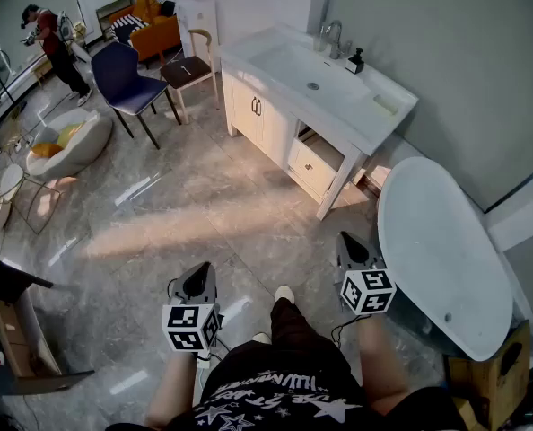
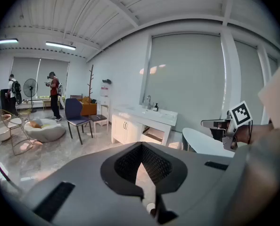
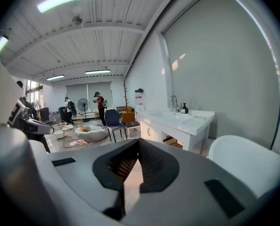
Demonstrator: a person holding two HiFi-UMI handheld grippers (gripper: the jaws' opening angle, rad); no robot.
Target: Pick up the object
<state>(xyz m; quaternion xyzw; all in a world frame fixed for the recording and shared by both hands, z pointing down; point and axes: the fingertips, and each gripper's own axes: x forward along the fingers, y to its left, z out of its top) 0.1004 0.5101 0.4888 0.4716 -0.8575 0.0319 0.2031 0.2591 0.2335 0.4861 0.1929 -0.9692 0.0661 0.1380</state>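
Note:
Both grippers are held low in front of the person, over the grey tiled floor. My left gripper [image 1: 197, 277] points forward, jaws shut, nothing between them; in the left gripper view [image 2: 141, 146] the dark pads meet at the tip. My right gripper [image 1: 350, 246] is likewise shut and empty, as the right gripper view [image 3: 138, 141] shows. Ahead stands a white vanity [image 1: 275, 119] with a sink, a faucet, a dark soap bottle [image 1: 355, 61] and a pale bar [image 1: 385, 104]. Neither gripper touches anything. I cannot tell which thing is the task's object.
A white bathtub [image 1: 437, 250] lies close on the right, with a wooden box [image 1: 495, 380] behind it. A blue chair [image 1: 127, 79], a wooden chair [image 1: 187, 68] and a beanbag [image 1: 69, 142] stand at the far left. A person [image 1: 51, 48] stands at the back. A dark-framed panel [image 1: 15, 330] leans at the left edge.

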